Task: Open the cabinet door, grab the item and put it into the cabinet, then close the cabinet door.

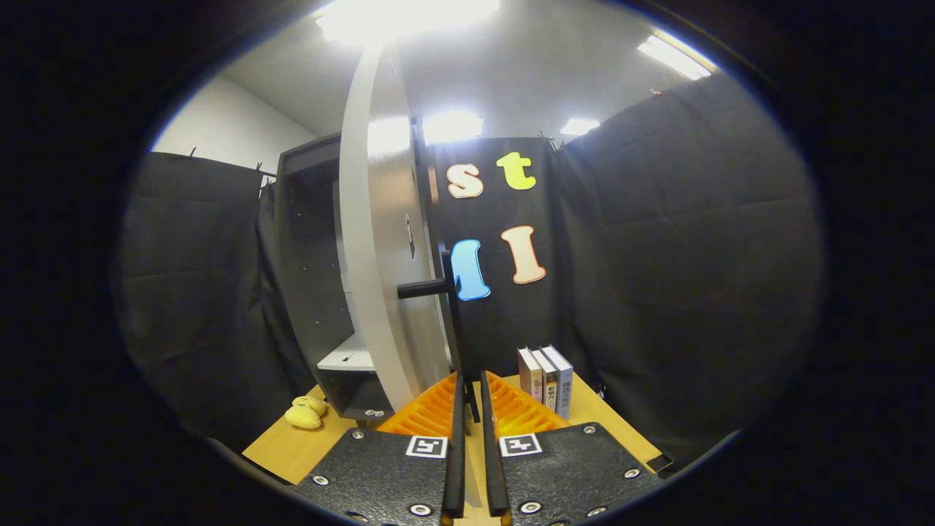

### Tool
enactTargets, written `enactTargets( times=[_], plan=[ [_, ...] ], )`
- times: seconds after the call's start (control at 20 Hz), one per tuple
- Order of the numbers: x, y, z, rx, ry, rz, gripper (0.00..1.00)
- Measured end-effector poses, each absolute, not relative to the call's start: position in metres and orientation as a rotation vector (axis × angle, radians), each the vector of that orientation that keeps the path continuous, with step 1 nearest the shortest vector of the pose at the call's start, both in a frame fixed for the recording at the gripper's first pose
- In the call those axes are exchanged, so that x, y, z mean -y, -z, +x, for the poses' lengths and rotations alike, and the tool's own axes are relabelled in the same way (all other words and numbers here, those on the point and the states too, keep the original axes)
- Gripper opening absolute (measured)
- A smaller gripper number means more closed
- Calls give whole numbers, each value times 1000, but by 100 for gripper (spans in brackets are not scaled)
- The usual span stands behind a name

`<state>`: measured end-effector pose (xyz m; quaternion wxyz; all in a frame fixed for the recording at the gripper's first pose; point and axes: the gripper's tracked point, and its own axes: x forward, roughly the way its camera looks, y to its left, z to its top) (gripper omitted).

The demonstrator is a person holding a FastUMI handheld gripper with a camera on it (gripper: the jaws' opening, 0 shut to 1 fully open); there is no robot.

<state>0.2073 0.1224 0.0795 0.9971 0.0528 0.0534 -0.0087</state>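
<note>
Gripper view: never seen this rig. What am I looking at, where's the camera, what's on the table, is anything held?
This is a hand-held tool with no robot arm: a person carries two-finger tongs and does a chore with them. The camera rides on the tool and looks forward along the fingers, hence the round fisheye image.

The fingers are nearly together around the thin black bar of the door handle; whether both press on it I cannot tell. That handle belongs to the pale cabinet door, swung open and seen almost edge-on. The dark cabinet behind it has a white shelf.

On the wooden table: a small yellow plush toy beside the cabinet, and three upright books beyond the fingers.
</note>
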Motion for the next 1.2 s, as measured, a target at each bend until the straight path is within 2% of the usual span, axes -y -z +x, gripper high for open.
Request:
enactTargets(
  times=[0.2, 0.25, 0.4, 0.6, 0.65, 0.75, 1.2],
  plan=[
    [-103, -90, 206, -42, 73, 6, 12],
    [-103, -93, 204, -21, 81, -5, 15],
    [-125, -99, 204, 21, -1, -25, 36],
    [-145, -98, 202, 67, -62, -49, 84],
    [-152, -97, 201, 64, -89, -37, 89],
    [-171, -89, 199, 52, -139, -14, 92],
    [-223, -46, 201, -27, -249, 58, 93]
  ],
)
